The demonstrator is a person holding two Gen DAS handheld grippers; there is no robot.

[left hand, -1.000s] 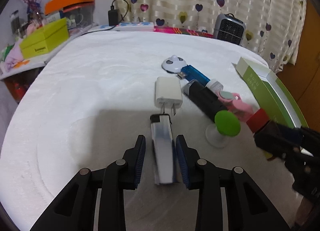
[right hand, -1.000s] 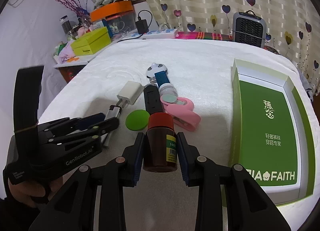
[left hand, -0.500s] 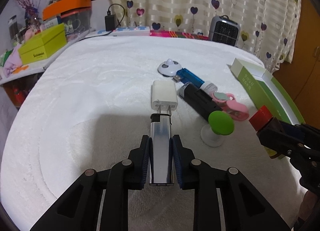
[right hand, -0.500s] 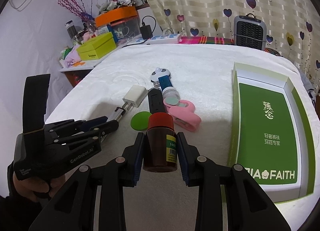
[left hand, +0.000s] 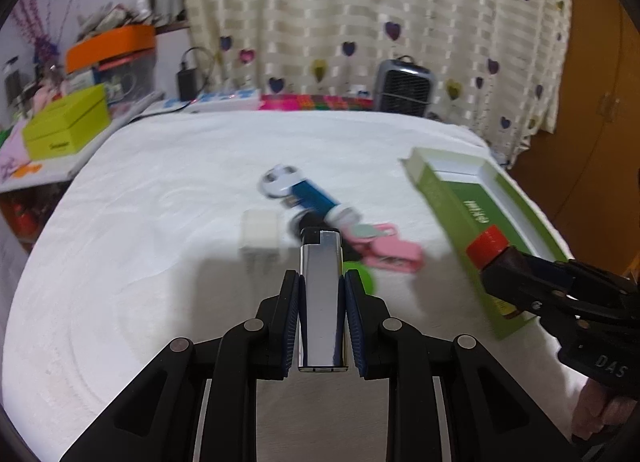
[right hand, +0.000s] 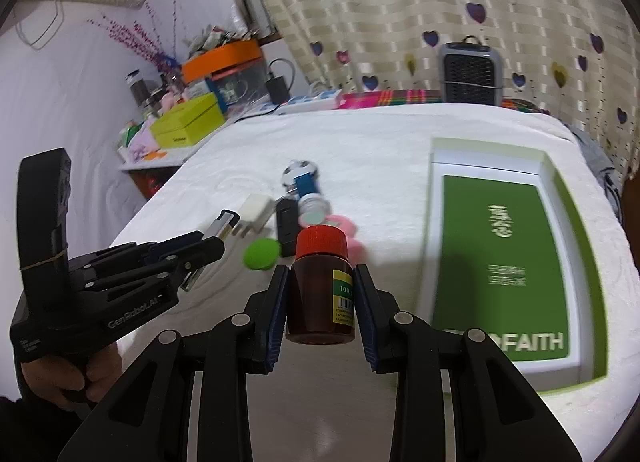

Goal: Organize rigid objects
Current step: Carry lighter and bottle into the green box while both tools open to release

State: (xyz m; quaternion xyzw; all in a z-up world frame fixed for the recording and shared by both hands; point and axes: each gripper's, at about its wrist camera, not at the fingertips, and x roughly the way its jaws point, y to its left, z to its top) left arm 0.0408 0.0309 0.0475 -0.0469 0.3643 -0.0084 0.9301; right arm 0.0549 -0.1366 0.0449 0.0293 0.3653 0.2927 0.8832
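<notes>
White fleecy tabletop (right hand: 392,150): shallow green-and-white cardboard box (right hand: 576,222) at right; white plastic wall charger (right hand: 256,211) left of long black plastic bar (right hand: 289,222).

The lighter (left hand: 322,298) has a glossy, mirror-like metal body with a black plastic top. The bottle (right hand: 320,294) is smooth brown see-through plastic or glass, with a ribbed red plastic cap and a paper label. The table cover (left hand: 168,190) is white, fuzzy cloth. The green box (right hand: 504,246) looks like smooth matt cardboard.
</notes>
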